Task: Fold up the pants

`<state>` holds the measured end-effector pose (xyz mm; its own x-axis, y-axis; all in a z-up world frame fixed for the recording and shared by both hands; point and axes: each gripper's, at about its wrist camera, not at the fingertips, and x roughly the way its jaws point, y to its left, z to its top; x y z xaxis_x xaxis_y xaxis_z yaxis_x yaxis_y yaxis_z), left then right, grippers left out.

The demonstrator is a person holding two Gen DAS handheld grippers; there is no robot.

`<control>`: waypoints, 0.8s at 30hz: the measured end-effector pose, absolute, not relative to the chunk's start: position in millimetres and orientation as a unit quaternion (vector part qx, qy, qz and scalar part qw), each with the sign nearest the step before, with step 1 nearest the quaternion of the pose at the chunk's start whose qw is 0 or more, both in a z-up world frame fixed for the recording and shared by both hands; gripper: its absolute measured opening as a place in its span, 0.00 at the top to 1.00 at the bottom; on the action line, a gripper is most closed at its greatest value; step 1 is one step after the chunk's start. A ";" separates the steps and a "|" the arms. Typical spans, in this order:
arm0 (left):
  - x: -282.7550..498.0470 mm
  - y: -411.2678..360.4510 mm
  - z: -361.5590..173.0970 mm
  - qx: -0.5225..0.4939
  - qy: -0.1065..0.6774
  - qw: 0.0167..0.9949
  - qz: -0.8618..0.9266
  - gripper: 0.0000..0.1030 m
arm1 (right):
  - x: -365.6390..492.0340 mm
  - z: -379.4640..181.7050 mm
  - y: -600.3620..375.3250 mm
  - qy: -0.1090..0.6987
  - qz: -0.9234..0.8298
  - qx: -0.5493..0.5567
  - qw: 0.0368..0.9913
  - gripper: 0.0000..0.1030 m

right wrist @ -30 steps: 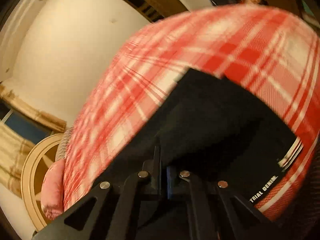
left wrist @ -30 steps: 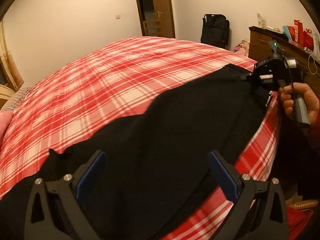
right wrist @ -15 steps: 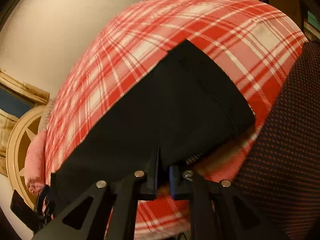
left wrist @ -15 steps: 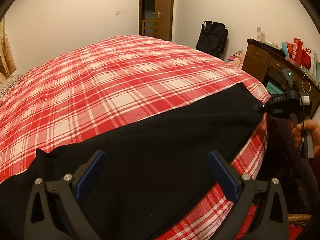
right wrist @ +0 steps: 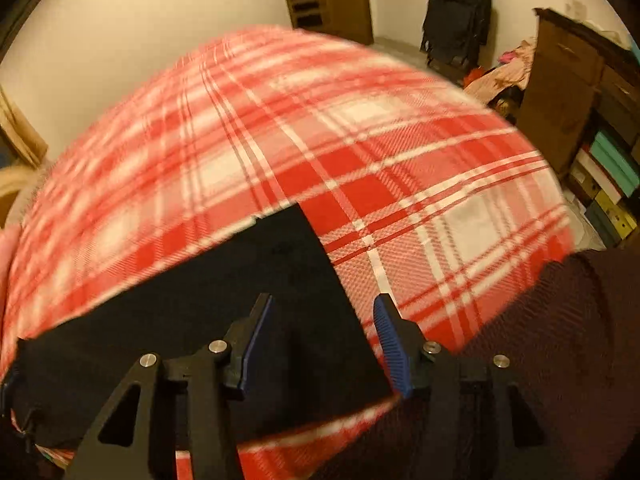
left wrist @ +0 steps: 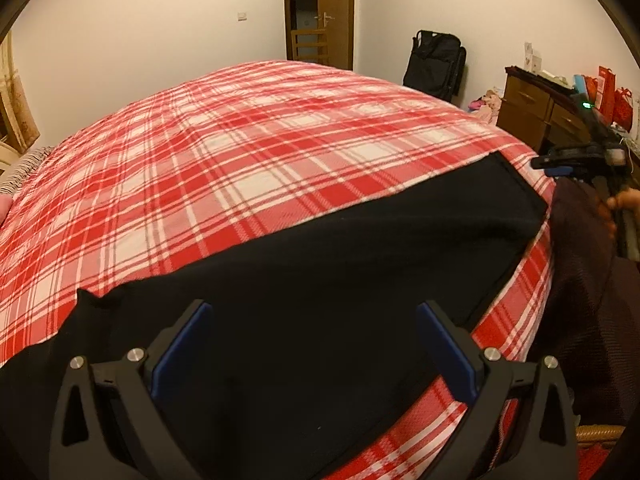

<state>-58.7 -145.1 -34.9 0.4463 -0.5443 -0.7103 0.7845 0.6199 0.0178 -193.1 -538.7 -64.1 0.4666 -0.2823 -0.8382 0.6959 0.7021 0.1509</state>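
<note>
Black pants (left wrist: 320,280) lie flat along the near edge of a bed with a red and white plaid cover (left wrist: 260,152). My left gripper (left wrist: 312,320) is open and empty, hovering above the middle of the pants. My right gripper (right wrist: 324,316) is open and empty above the right end of the pants (right wrist: 240,300). It also shows at the far right of the left wrist view (left wrist: 548,162), just off the corner of the pants, held by a hand.
A wooden dresser (left wrist: 536,112) with red bags stands to the right of the bed. A black bag (left wrist: 434,64) leans on the far wall beside a wooden door (left wrist: 332,16). Stacked boxes (right wrist: 608,184) sit on the floor at right. A dark red sleeve (right wrist: 560,340) is near.
My right gripper was shut on the end of the pants, laid it down on the bed, then opened and drew back. My left gripper stayed open over the pants.
</note>
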 end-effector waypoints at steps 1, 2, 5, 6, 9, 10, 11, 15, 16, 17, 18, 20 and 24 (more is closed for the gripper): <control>-58.8 -144.0 -36.4 0.178 0.343 0.833 -0.397 0.00 | -191.1 -72.5 -544.0 0.431 -0.296 0.250 0.815 0.49; -58.7 -142.2 -40.1 0.182 0.343 0.833 -0.394 0.00 | -188.3 -82.2 -548.4 0.441 -0.290 0.258 0.809 0.46; -55.6 -140.7 -50.9 0.187 0.354 0.830 -0.388 0.00 | -187.9 -84.5 -545.0 0.428 -0.279 0.260 0.820 0.41; -54.2 -141.1 -53.8 0.187 0.357 0.829 -0.387 0.00 | -187.6 -84.8 -541.3 0.432 -0.275 0.250 0.822 0.41; -53.1 -142.5 -63.0 0.189 0.369 0.823 -0.387 0.00 | -184.0 -81.4 -530.0 0.451 -0.253 0.228 0.825 0.70; -54.1 -143.0 -65.1 0.191 0.370 0.822 -0.389 0.00 | -185.4 -79.8 -528.0 0.451 -0.240 0.236 0.827 0.87; -55.8 -143.8 -68.2 0.195 0.372 0.819 -0.390 0.00 | -187.2 -77.6 -524.3 0.450 -0.233 0.241 0.828 0.88; -61.5 -148.0 -80.2 0.207 0.383 0.807 -0.398 0.00 | -188.8 -57.8 -506.5 0.441 -0.260 0.166 0.843 0.88; -64.4 -148.8 -82.5 0.217 0.379 0.807 -0.398 0.00 | -190.4 -52.1 -506.8 0.433 -0.264 0.164 0.846 0.88; -69.0 -149.2 -84.0 0.231 0.368 0.808 -0.398 0.00 | -191.0 -47.5 -507.8 0.429 -0.269 0.162 0.847 0.88; -71.1 -149.0 -84.2 0.235 0.366 0.806 -0.402 0.00 | -189.4 -46.0 -509.0 0.432 -0.272 0.156 0.845 0.88; -72.0 -146.5 -84.0 0.235 0.373 0.798 -0.411 0.00 | -184.5 -51.1 -510.6 0.449 -0.272 0.146 0.838 0.88; -80.9 -139.0 -85.4 0.257 0.378 0.774 -0.439 0.00 | -178.6 -79.6 -522.3 0.472 -0.276 0.146 0.824 0.81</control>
<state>-80.9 -139.0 -85.4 0.3294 -0.4848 -0.8102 0.8731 0.4832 0.0658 -178.6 -522.3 -79.6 0.4010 -0.3171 -0.8594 0.5936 0.8045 -0.0198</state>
